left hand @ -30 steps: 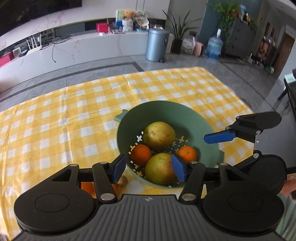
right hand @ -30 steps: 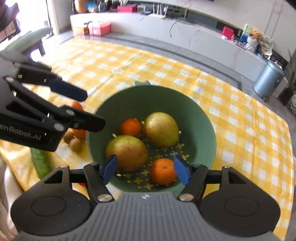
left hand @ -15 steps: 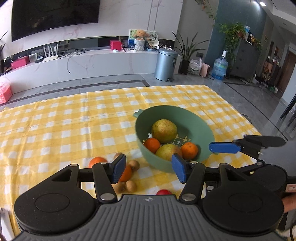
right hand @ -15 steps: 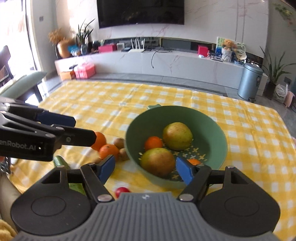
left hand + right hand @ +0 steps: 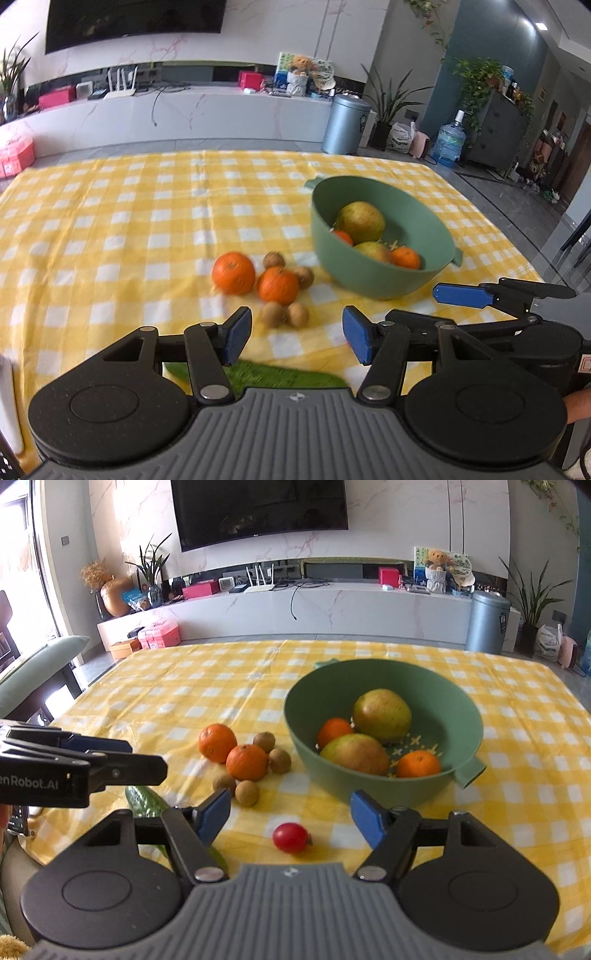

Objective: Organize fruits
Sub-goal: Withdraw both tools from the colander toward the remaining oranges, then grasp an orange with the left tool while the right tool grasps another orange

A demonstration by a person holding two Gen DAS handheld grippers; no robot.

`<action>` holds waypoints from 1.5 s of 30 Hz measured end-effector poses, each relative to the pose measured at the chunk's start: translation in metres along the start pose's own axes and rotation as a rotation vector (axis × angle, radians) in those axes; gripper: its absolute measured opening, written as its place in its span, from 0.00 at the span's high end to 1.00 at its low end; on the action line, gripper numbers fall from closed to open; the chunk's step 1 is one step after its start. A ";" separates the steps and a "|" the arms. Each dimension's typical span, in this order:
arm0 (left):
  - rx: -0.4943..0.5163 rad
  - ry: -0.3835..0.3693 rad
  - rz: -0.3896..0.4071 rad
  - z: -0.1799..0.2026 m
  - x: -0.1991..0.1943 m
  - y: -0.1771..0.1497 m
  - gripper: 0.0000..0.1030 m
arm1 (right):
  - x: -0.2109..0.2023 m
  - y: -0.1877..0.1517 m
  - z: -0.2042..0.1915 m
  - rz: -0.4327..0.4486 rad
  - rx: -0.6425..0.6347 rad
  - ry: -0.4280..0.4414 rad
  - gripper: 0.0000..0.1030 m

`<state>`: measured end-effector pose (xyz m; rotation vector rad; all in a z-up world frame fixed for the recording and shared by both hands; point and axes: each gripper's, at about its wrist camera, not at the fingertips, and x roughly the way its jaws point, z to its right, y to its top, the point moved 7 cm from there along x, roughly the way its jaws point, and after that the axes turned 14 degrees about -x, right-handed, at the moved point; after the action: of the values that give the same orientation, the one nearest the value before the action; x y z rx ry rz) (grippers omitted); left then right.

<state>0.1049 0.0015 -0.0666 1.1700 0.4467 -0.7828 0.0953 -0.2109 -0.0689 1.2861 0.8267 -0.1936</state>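
Fruit half sorted on the checked desk [image 5: 517, 812], both grippers empty.

Nearest, left gripper [image 5: 297, 334] and right gripper [image 5: 290, 814] hovered with jaws well apart, gripping nothing. Just beyond, a cucumber [image 5: 146, 801] at the near edge and a cherry tomato [image 5: 291, 836] between the right gripper's fingers in view, untouched. Farther on, two oranges [image 5: 246, 762] amid four kiwis [image 5: 246, 792], loose on the cloth. Beside them, toward the right, a green bowl [image 5: 428, 686] with two pears [image 5: 381, 715] and two small oranges [image 5: 418, 764] inside.
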 end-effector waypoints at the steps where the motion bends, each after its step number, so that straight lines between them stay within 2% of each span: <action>1: -0.013 0.007 -0.003 -0.004 0.001 -0.002 0.35 | 0.002 -0.002 -0.001 -0.003 0.002 0.002 0.34; 5: -0.056 0.033 -0.002 -0.020 0.006 -0.004 0.38 | 0.014 -0.005 -0.006 -0.019 0.023 0.022 0.40; 8: -0.072 0.057 0.009 -0.029 0.010 0.000 0.38 | 0.023 -0.001 -0.010 -0.021 0.032 0.032 0.41; 11: -0.074 0.073 0.017 -0.036 0.016 0.005 0.38 | 0.036 0.003 -0.018 -0.030 0.040 0.046 0.48; 25: -0.052 0.060 0.000 -0.048 0.049 0.026 0.43 | 0.087 0.015 -0.037 -0.022 0.035 0.010 0.61; 36: -0.076 0.032 -0.025 -0.058 0.069 0.039 0.45 | 0.117 0.022 -0.040 -0.042 0.074 -0.004 0.61; 45: -0.111 0.000 -0.074 -0.059 0.095 0.043 0.48 | 0.127 0.025 -0.040 -0.053 0.077 -0.002 0.61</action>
<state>0.2044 0.0347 -0.1247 1.0550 0.5299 -0.8120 0.1820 -0.1283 -0.1322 1.3367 0.8588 -0.2710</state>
